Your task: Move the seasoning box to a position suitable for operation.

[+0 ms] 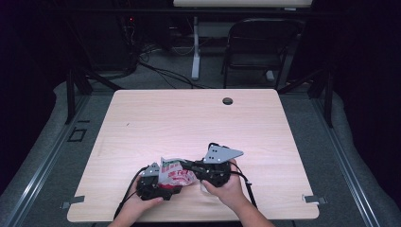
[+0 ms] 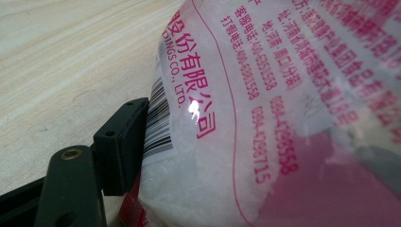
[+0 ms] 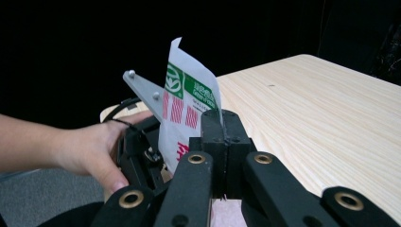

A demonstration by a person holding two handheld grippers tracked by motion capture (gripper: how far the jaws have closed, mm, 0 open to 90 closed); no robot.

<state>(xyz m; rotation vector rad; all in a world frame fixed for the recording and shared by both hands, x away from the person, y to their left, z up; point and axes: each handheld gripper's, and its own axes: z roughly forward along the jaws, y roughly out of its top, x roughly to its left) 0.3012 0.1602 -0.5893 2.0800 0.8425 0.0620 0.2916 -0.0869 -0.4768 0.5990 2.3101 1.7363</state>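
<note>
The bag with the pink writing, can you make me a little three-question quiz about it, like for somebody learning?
1. True or false: the bag lies at the far edge of the table, next to the round hole.
2. In the right gripper view, how do the fingers of the right gripper stand? A wide open, B shut on the bag's thin edge, C flat on the wood.
3. Fill in: in the left gripper view the bag holds small white ______ and has a striped barcode beside the black finger.

Key: 1 false, it is at the near edge between both hands; 2 B; 3 grains.
</note>
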